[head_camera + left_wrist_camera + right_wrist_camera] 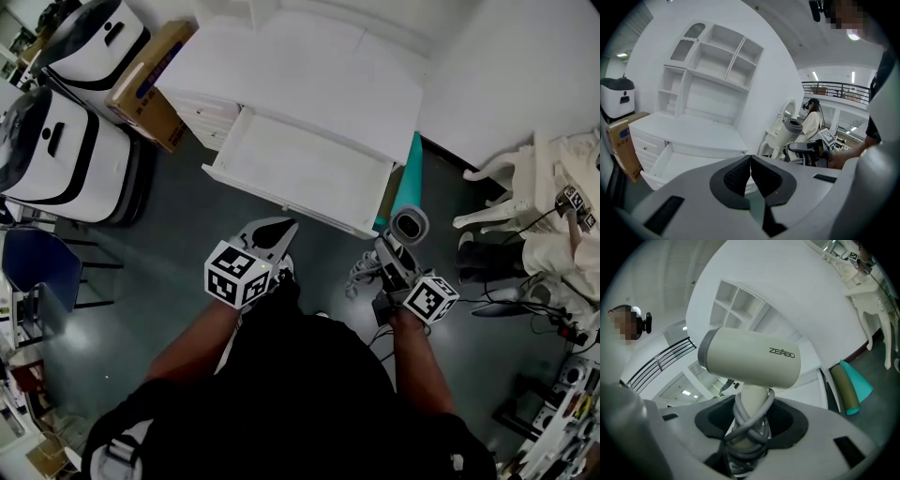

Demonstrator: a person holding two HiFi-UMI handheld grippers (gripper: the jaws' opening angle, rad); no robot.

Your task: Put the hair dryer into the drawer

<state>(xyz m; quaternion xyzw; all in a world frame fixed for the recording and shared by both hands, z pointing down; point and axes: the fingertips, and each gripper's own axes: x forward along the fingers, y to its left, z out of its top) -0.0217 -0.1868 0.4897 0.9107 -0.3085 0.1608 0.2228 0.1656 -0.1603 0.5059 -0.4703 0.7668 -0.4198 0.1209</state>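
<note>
A cream hair dryer [750, 363] with its grey cord wound round the handle is held upright by the handle in my right gripper [751, 427], which is shut on it. In the head view the hair dryer [409, 225] hangs right of the open white drawer [298, 174], with the right gripper [392, 267] below it. The drawer [675, 164] looks bare inside. My left gripper [265, 242] hovers just in front of the drawer's front edge, its jaws shut with nothing between them [750, 176].
The drawer belongs to a white desk [309, 80] with a shelf hutch [717, 70]. A cardboard box [150, 75] and two white-and-black machines [56, 159] stand at its left. A teal and olive roll [409, 173] leans at its right. Cables and a seated person [562, 244] are at far right.
</note>
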